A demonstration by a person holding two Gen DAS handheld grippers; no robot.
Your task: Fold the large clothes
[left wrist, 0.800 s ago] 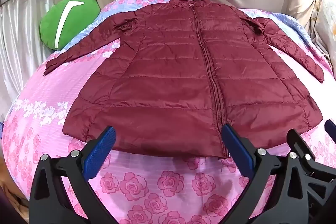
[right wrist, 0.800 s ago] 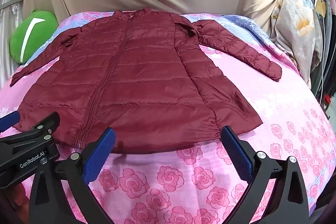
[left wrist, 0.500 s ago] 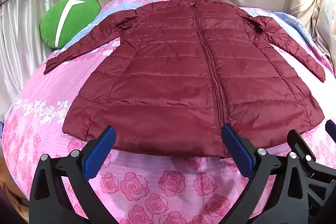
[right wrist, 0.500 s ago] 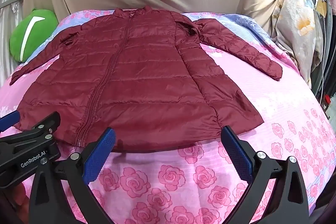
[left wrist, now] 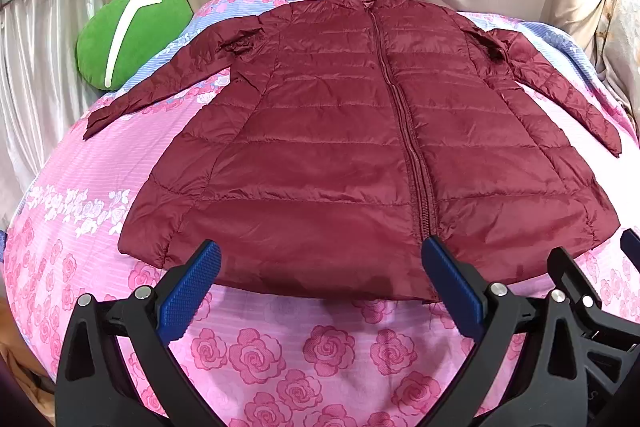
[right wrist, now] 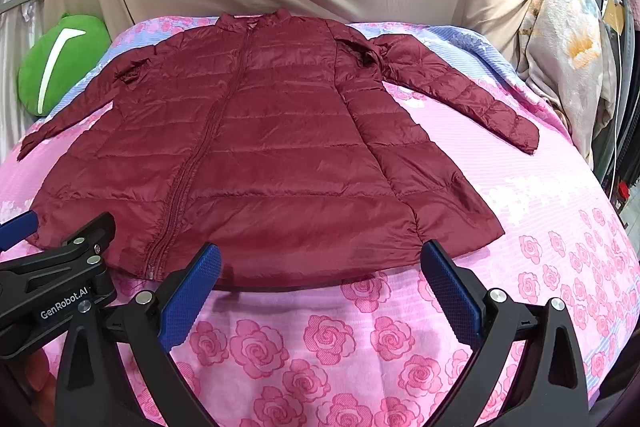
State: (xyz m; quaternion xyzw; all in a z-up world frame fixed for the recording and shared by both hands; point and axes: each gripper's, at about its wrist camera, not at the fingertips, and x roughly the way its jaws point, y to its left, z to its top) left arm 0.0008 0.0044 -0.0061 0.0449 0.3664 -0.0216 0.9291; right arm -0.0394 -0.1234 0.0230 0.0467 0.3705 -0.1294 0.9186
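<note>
The maroon puffer jacket (left wrist: 360,155) lay flat and zipped on the rose-print bed (left wrist: 304,355), its long axis running from collar at the far end to hem nearest both tools. The left tool (left wrist: 320,291) and right tool (right wrist: 320,287) hovered just short of the hem, jaws wide and empty, each roughly equally near. A green cushion (left wrist: 128,35) sat beyond the left sleeve, and nothing blocked the way.

Both views are brightly and evenly lit, colours saturated, focus sharp across the centre. Soft sheen glints on the quilted jacket (left wrist: 340,163), and a narrow shadow lies under its hem on the bedspread (right wrist: 400,347). Fisheye distortion bows the edges, and dark vignetting fills the corners.
</note>
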